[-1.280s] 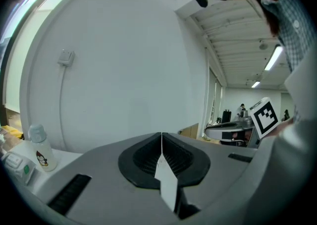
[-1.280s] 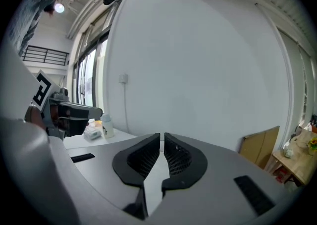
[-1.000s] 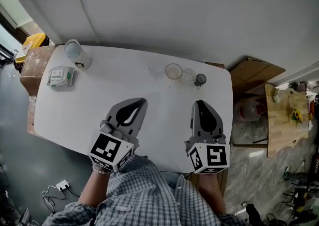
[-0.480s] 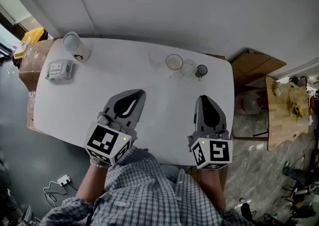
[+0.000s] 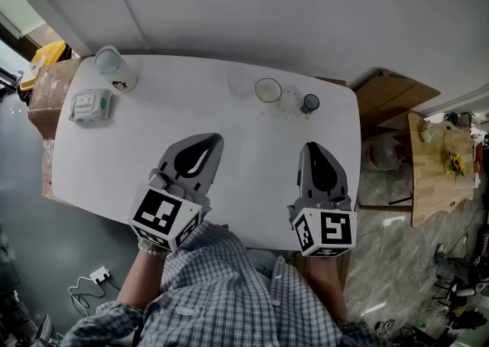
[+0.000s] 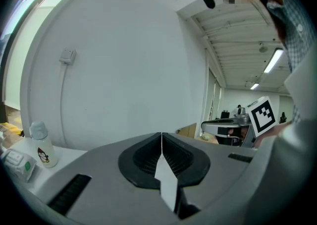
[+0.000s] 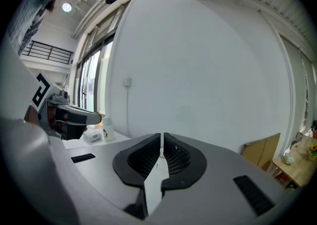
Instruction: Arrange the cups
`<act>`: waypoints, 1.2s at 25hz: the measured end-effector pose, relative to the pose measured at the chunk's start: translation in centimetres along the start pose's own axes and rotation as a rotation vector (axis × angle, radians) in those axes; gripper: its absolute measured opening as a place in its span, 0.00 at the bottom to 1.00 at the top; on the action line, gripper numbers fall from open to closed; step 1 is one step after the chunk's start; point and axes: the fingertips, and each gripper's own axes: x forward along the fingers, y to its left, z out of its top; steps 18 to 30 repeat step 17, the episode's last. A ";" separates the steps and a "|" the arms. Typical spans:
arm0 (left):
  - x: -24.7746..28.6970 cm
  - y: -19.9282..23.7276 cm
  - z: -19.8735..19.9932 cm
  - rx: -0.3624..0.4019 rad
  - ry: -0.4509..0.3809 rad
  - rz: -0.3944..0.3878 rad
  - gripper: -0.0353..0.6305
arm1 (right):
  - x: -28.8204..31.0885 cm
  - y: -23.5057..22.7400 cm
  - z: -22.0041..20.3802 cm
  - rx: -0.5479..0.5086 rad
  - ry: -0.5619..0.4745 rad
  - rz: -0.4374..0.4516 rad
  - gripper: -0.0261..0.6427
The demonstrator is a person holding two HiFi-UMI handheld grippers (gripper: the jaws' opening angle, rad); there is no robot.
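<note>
Along the far edge of the white table (image 5: 114,162) stands a row of cups: a clear cup (image 5: 240,82), a wider cup with a pale rim (image 5: 268,90), another clear cup (image 5: 289,99) and a small dark cup (image 5: 309,102). My left gripper (image 5: 207,140) hovers over the near middle of the table, well short of the cups, jaws shut on nothing (image 6: 161,135). My right gripper (image 5: 312,147) is beside it on the right, below the dark cup, also shut with nothing held (image 7: 162,138).
A capped bottle (image 5: 114,70) with a penguin print (image 6: 43,145) stands at the far left corner, a pack of wipes (image 5: 91,105) near it. A cardboard box (image 5: 46,93) sits off the left edge. A flattened carton (image 5: 393,105) and a wooden table (image 5: 439,173) lie right.
Almost nothing: the head view shifted a little, and both grippers stay shut over the near half of the table. The cups have not moved.
</note>
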 end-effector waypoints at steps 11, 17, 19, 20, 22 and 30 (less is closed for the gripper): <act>-0.6 0.5 -0.1 -0.009 0.001 0.015 0.07 | 0.3 0.1 -0.7 0.011 0.025 -0.002 0.09; -0.7 0.7 -0.5 -0.011 0.007 0.020 0.07 | 0.4 0.1 -1.2 0.017 0.037 -0.002 0.09; -0.7 0.7 -0.5 -0.011 0.007 0.020 0.07 | 0.4 0.1 -1.2 0.017 0.037 -0.002 0.09; -0.7 0.7 -0.5 -0.011 0.007 0.020 0.07 | 0.4 0.1 -1.2 0.017 0.037 -0.002 0.09; -0.7 0.7 -0.5 -0.011 0.007 0.020 0.07 | 0.4 0.1 -1.2 0.017 0.037 -0.002 0.09; -0.7 0.7 -0.5 -0.011 0.007 0.020 0.07 | 0.4 0.1 -1.2 0.017 0.037 -0.002 0.09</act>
